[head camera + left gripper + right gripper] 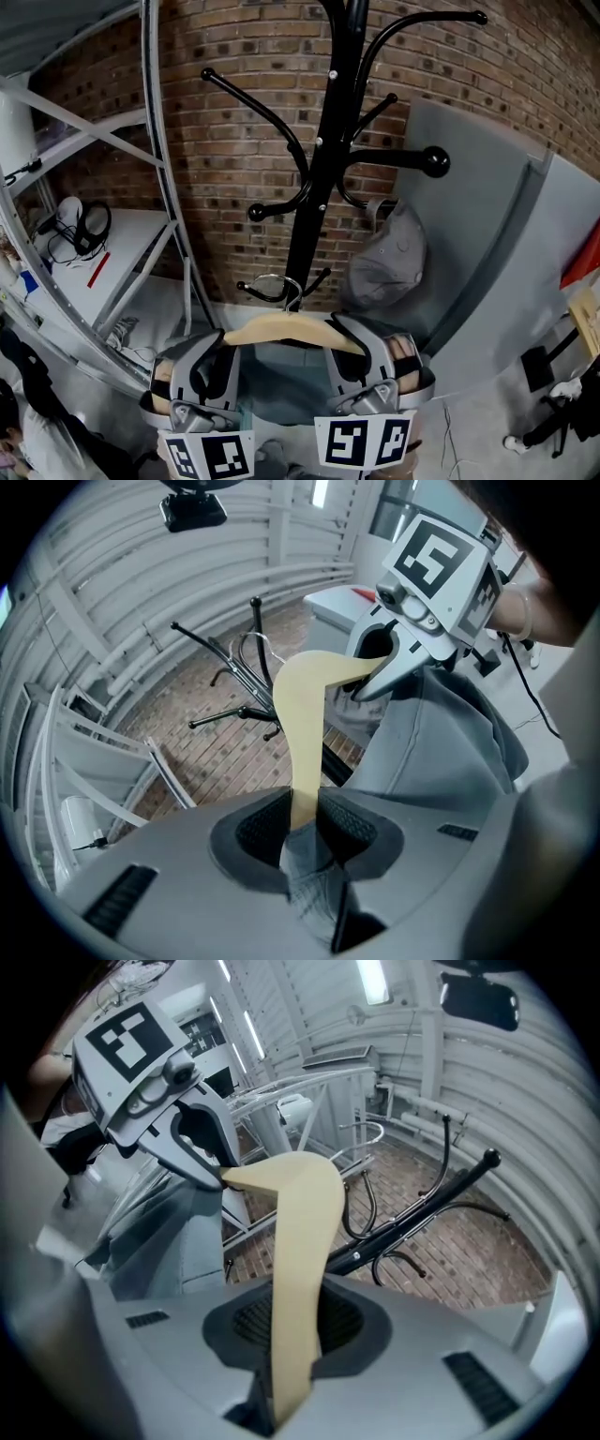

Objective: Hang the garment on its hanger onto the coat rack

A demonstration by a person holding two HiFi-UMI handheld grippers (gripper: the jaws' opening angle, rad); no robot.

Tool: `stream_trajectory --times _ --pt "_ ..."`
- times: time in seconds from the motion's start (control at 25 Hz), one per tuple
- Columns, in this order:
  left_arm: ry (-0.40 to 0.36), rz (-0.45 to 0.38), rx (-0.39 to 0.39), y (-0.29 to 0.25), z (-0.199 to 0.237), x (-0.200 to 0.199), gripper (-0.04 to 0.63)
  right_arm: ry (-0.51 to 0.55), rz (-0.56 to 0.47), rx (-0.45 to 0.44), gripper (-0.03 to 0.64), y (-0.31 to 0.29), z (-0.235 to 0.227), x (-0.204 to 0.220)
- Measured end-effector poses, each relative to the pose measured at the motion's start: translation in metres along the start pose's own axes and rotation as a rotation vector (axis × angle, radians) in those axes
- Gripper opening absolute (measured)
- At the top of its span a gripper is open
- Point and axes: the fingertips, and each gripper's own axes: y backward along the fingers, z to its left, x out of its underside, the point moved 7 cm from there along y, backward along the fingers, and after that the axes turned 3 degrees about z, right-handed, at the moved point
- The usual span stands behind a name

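Left of the rack, a white shelf [131, 234] holds a headset [89, 228]; no other container shows. The left gripper [302, 822] clamps one arm of the wooden hanger [291, 328] along with a fold of the grey garment [281, 386]. The right gripper [295, 1321] clamps the other arm, which is bare. This looks like the carrying step. The metal hook [272, 284] sits by the low pegs of the coat rack [330, 141] and probably needs lifting over one next.

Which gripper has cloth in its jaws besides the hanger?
The left gripper: grey garment fabric sits between its jaws with the pale wooden hanger; the right gripper clamps bare wood.
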Motion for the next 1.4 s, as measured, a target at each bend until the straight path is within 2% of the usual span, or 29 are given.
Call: stream_trajectory --times 0.32,0.76,1.4 --pt "-0.011 -0.069 0.018 -0.052 0.019 0.008 0.091 -0.001 0.045 0.050 0.061 -0.048 -0.015 0.001" --pt "-0.017 -0.114 0.038 -0.105 0.033 0.024 0.091 -0.032 0.080 0.057 0.061 -0.094 -0.018 0.006" --pt "-0.029 -0.090 0.157 -0.146 0.013 0.038 0.091 -0.063 0.190 0.008 0.061 -0.123 -0.005 0.034"
